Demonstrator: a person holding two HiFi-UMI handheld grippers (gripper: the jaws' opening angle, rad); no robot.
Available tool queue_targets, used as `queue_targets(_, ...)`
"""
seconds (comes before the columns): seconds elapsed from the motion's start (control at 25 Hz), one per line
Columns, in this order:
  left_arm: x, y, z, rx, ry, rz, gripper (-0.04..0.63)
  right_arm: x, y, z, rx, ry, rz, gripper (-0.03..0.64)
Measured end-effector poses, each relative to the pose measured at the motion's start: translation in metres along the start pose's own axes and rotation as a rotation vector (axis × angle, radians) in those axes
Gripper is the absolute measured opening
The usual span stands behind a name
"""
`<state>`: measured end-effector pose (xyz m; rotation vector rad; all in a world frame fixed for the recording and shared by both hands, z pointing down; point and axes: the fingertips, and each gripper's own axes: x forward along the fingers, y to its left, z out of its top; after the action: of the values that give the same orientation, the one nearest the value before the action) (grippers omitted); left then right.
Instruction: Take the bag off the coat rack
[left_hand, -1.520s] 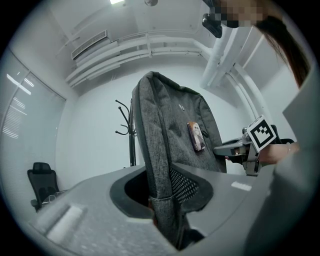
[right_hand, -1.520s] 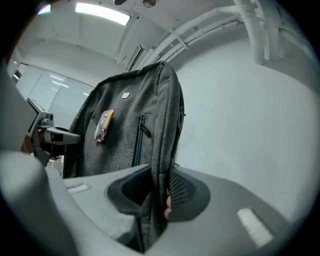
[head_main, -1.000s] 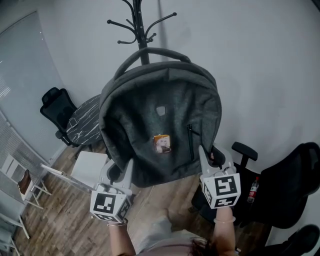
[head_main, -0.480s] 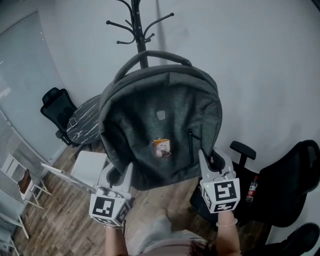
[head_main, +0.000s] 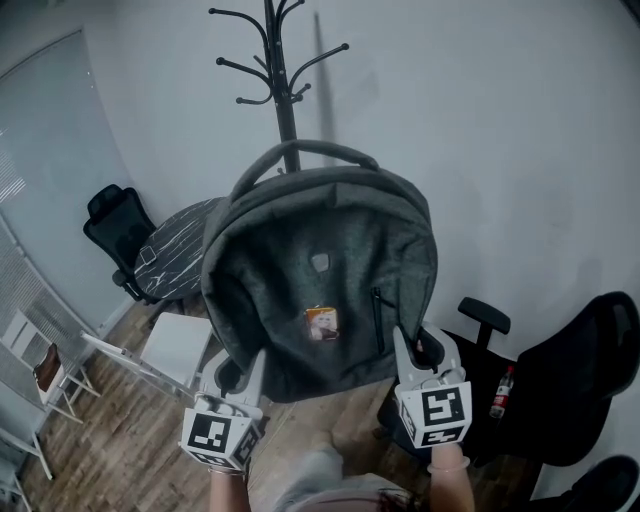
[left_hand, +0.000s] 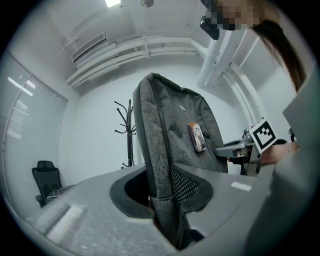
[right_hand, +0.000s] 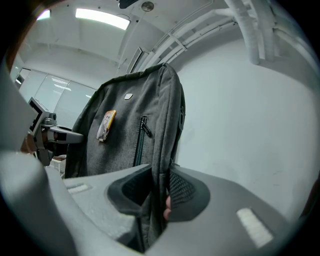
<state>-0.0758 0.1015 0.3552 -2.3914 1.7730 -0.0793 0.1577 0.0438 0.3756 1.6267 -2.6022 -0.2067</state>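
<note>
Pale grey wall (head_main: 500, 150) behind. Pinched at lower left edge by left gripper (head_main: 243, 363), at lower right edge by right gripper (head_main: 420, 346): dark grey fabric backpack (head_main: 320, 260), rising above and between both. Beyond them, apart from it, black metal coat rack (head_main: 281, 90). Closed front zip (head_main: 379, 318), contents hidden.

Left gripper (head_main: 238, 365) points level, jaws clamped on the lower left edge of the bag (head_main: 320, 270); right gripper (head_main: 422, 350) level, clamped on its lower right edge.
</note>
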Motion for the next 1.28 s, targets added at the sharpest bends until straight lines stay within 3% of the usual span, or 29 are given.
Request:
queue_targets(0.44, 0.001, 0.001, 0.0, -0.011, 0.02, 0.024, 0.094, 0.003, 0.0, -0.003, -0.002, 0.007, -0.005, 0.081)
queue_targets(0.84, 0.005, 0.006, -0.009, -0.018, 0.007, -0.006, 0.094, 0.01, 0.009, -0.012, -0.017, 0.01, -0.009, 0.081)
queue_targets(1.28, 0.047, 0.049, -0.016, -0.051, 0.046, -0.028, 0.094, 0.062, 0.011, -0.004, -0.019, 0.086, -0.026, 0.081)
